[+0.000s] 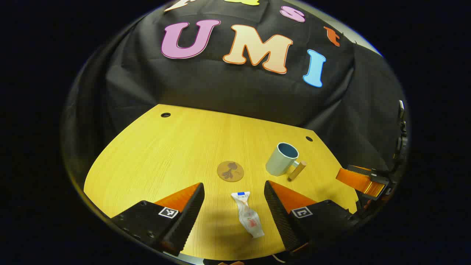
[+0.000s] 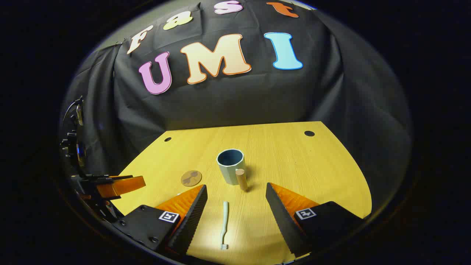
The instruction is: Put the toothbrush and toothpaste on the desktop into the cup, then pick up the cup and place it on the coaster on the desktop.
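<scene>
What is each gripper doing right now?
Left gripper: open, holding nothing, toothpaste between its fingers.
Right gripper: open, holding nothing, toothbrush between its fingers.

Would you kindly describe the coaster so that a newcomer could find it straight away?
Start from the yellow wooden desktop in front of the black cloth wall. Near its middle, left of the pale blue cup in the left gripper view, lies the coaster. It is the only flat round brown disc there, with a dark pattern on top.

Both grippers' fingers [image 1: 191, 213] are black wedges with ribbed inner pads [image 2: 193, 217], orange upper faces, square coded markers [image 2: 169, 216], and screws behind the fingers.
</scene>
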A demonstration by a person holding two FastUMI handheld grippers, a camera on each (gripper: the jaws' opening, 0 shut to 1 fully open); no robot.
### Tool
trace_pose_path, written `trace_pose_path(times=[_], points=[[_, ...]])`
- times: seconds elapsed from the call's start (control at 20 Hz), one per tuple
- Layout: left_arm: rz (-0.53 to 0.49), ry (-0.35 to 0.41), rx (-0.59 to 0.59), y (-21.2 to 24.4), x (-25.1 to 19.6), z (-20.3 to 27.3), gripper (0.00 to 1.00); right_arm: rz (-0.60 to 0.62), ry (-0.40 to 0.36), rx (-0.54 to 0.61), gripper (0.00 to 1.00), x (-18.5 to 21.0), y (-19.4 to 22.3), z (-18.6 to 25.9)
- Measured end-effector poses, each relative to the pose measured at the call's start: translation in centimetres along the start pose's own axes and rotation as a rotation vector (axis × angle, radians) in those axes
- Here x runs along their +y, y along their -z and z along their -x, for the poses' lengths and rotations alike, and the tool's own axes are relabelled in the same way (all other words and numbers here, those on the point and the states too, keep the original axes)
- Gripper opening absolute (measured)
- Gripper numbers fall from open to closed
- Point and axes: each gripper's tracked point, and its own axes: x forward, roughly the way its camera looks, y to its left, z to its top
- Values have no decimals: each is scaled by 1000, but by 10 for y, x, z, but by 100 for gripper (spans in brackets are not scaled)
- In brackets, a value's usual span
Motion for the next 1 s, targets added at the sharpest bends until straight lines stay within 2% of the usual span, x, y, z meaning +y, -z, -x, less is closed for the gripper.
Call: trace_pose_path(times=[0.1, 0.35, 0.9, 0.95, 1.0], points=[[4, -8, 17, 5, 3, -1, 95, -3, -3, 11, 99, 1, 2, -2], [48, -7, 42, 14, 4, -2, 95, -6, 18, 18, 98, -1, 6, -4], [24, 16, 97, 24, 1, -2, 95, 19, 3, 127, 95, 13, 28, -11], [20, 16, 100, 25, 1, -2, 95, 25, 3, 144, 99, 13, 31, -13], [16, 15, 100, 24, 2, -2, 95, 31, 1, 160, 95, 14, 34, -13]])
